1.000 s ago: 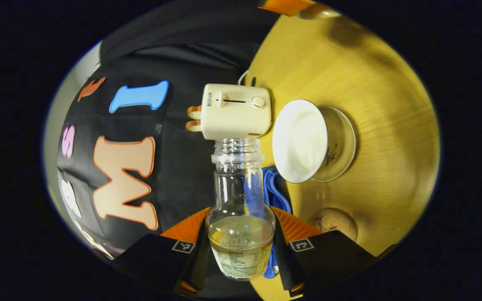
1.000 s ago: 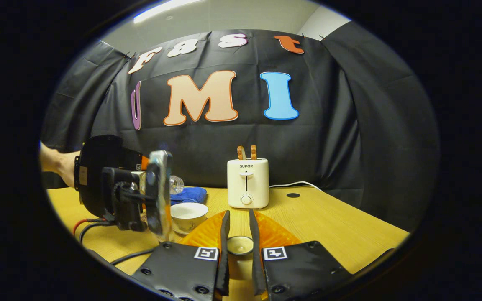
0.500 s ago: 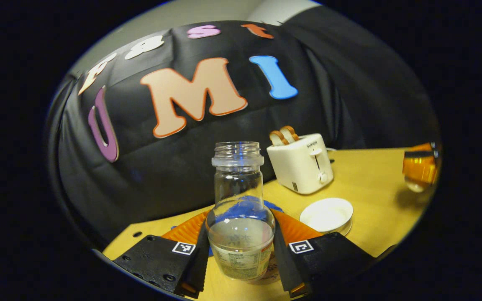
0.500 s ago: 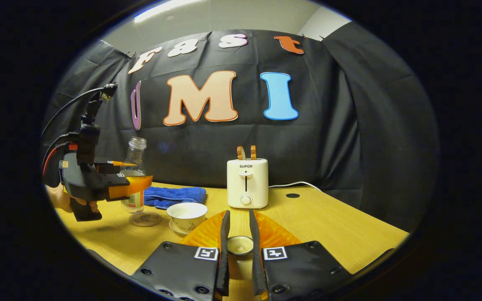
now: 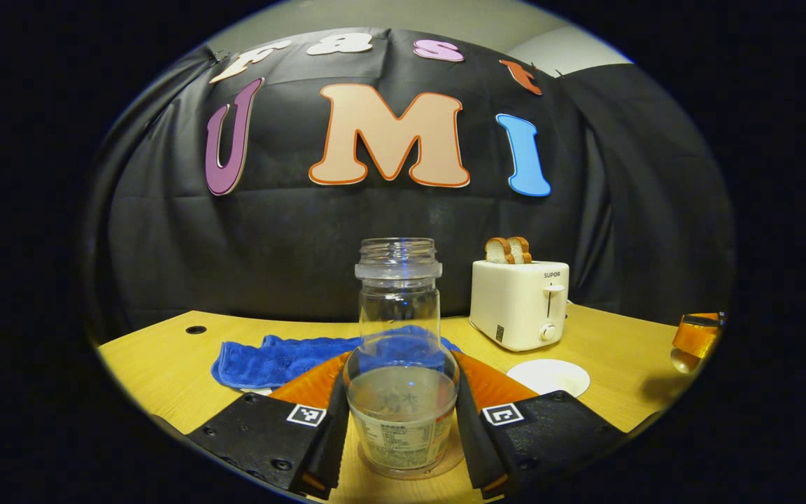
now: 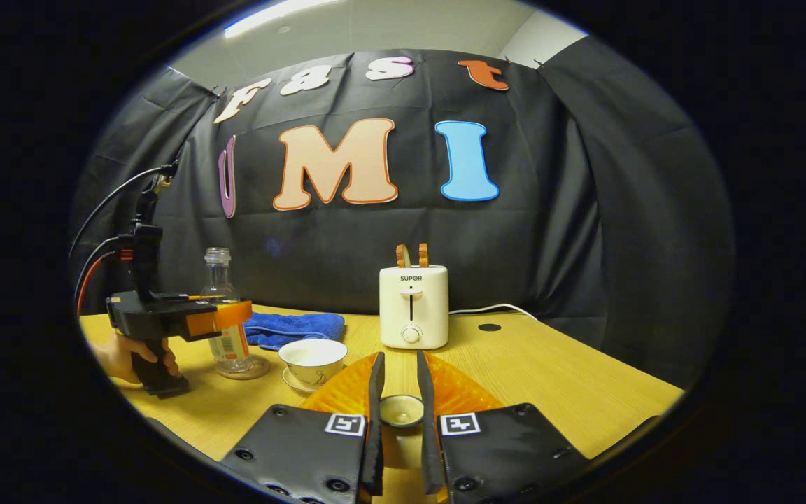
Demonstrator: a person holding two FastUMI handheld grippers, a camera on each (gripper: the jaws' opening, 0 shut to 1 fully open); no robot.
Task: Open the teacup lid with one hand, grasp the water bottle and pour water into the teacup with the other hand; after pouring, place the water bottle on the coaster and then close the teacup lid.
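Left hand-held gripper [image 5: 401, 420] clamps the upright water bottle [image 5: 400, 364] on the coaster [image 6: 242, 369].

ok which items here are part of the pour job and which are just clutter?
Job items:
- water bottle, in the left gripper, on the coaster
- teacup, uncovered
- lid, in the right gripper

Lying about:
- toaster
- blue cloth

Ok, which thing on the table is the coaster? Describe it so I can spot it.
Start at the white toaster and go left past the teacup. The coaster is the flat round disc under the water bottle, in front of the blue cloth; unlike the cup's saucer, it is brown and carries the bottle.
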